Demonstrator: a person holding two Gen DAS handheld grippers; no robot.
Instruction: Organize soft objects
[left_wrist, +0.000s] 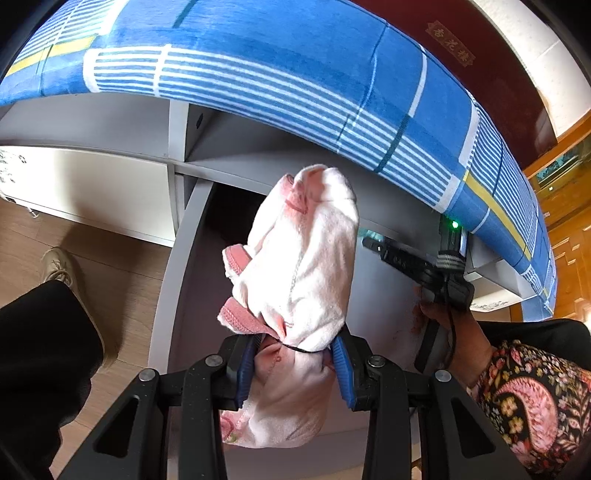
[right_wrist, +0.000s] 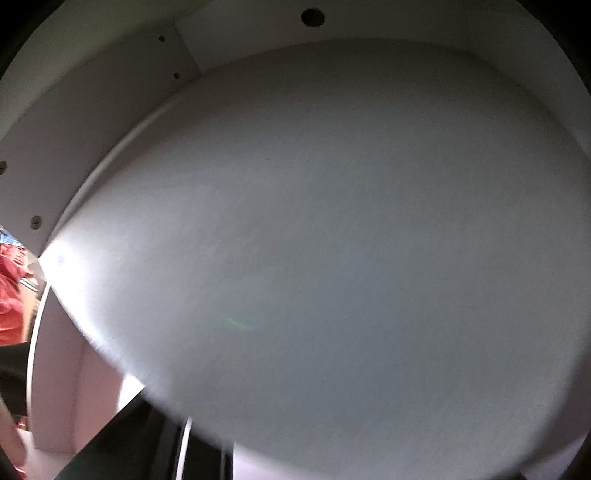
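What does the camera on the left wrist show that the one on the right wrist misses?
Only the left wrist view shows the left tool shut on a pink-and-white cloth bundle, the blue striped sheet on the bed above, the right tool reaching in from the right, and a floral sleeve. Only the right wrist view shows a blurred grey panel up close, with screw holes and something red at the left edge. Both show the pale grey cabinet.

Gold Chinese characters on dark red plaque (left_wrist: 450, 43), too small to read.
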